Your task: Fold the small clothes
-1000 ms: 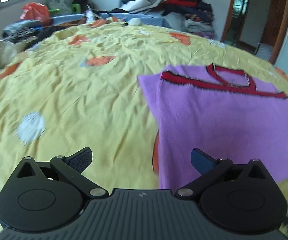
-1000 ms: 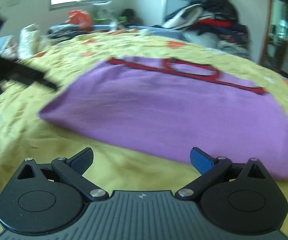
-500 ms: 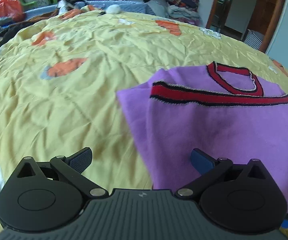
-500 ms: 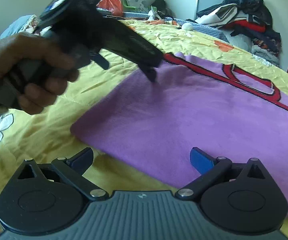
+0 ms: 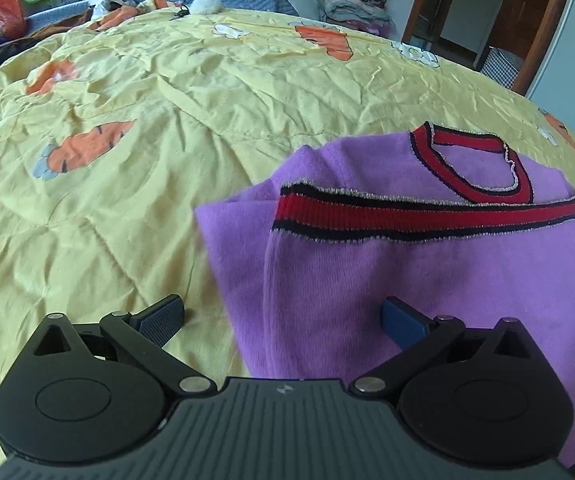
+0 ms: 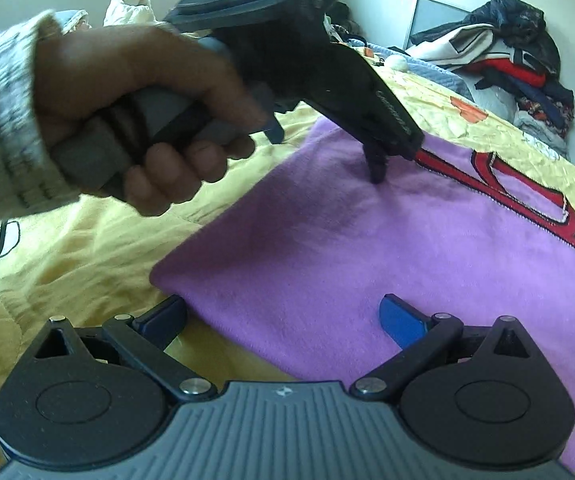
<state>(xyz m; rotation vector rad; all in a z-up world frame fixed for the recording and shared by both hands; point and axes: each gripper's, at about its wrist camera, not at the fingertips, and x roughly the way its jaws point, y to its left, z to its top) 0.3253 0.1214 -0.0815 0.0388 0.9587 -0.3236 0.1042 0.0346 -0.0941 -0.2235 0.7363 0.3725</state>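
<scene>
Purple knit top with red-black trim (image 5: 427, 280) on yellow carrot-print bedsheet (image 5: 167, 120) | left gripper (image 5: 283, 318) spread wide over the top's edge | right gripper (image 6: 283, 316) likewise released | risk: pinching sheet along with knit.

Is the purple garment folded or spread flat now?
Partly folded: on the purple garment, the red striped hem lies doubled up near the neckline.

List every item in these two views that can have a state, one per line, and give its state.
Purple knitted top with red-and-black trim: partly folded, lying flat on the sheet.
Yellow carrot-print bed sheet: spread out, wrinkled.
Left hand-held gripper: open, fingers straddling the top's left edge.
Right hand-held gripper: open, at the top's near corner.
Pile of clothes: heaped, unfolded.
</scene>
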